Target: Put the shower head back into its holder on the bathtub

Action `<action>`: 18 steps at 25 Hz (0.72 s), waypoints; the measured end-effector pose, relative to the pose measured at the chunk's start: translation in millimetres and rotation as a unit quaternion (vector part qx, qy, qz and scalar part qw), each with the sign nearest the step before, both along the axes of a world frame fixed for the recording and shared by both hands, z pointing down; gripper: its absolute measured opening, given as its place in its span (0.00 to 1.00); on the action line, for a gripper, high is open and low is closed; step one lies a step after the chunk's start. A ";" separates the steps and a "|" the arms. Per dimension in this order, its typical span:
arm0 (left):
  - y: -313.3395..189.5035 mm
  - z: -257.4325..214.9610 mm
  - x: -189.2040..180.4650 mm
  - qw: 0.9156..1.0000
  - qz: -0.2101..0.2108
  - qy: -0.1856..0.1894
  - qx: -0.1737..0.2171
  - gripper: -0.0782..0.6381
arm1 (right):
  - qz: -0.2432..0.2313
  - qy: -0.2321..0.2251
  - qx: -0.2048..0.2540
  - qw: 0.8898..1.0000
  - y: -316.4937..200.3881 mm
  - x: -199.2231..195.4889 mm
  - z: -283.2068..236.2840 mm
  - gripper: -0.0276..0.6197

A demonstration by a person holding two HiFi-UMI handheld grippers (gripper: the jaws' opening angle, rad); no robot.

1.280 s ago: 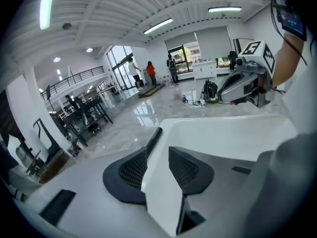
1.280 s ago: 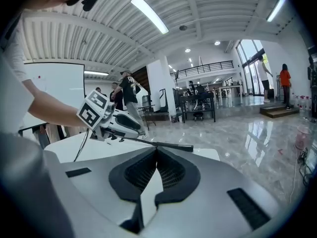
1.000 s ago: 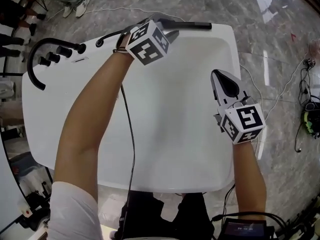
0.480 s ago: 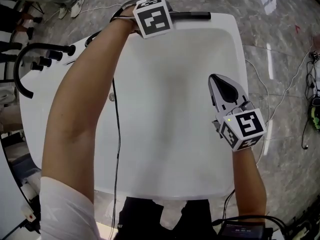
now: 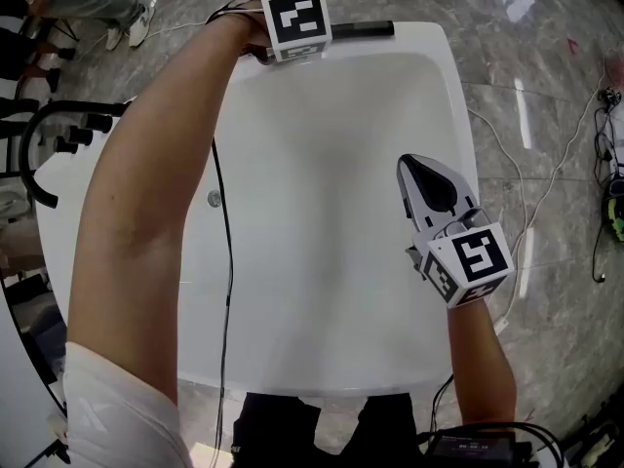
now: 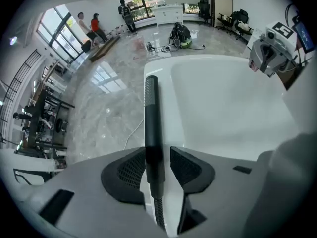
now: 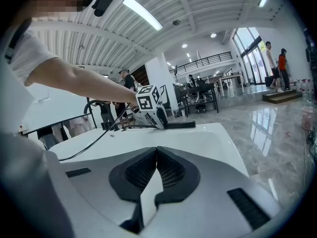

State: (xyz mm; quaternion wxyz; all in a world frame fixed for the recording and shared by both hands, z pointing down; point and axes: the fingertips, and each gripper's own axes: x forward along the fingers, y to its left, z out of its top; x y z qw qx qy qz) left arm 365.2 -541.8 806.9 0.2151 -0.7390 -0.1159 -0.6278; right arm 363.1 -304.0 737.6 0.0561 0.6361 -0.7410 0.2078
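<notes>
Evidently, the left tool (image 6: 157,153) was caught with its jaws opening around the dark shower head (image 6: 151,108). A gap was shown at one pad, so the handle was not being clamped. The right tool (image 7: 156,155) was kept closed on nothing, low and right in the head view. The shower head was laid along the bathtub (image 6: 223,98) rim at the top centre of that view, with its hose (image 6: 158,213) trailed beneath the jaws. No holder could be made out. If left unseated, the head could be rolled off the narrow rim onto the floor (image 6: 106,118). It could also be dragged off by the hose or snagged by a withdrawing pad.
</notes>
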 end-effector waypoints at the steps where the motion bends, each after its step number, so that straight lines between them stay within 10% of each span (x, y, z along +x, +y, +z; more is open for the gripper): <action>1: -0.9 2.5 -0.6 1.000 -0.001 -0.003 0.001 0.32 | 0.002 -0.003 -0.003 1.000 2.8 0.6 2.7 0.06; 18: -2.1 13.8 5.8 0.999 0.024 -0.032 -0.014 0.29 | 0.024 -0.030 -0.018 0.999 20.6 6.6 35.0 0.06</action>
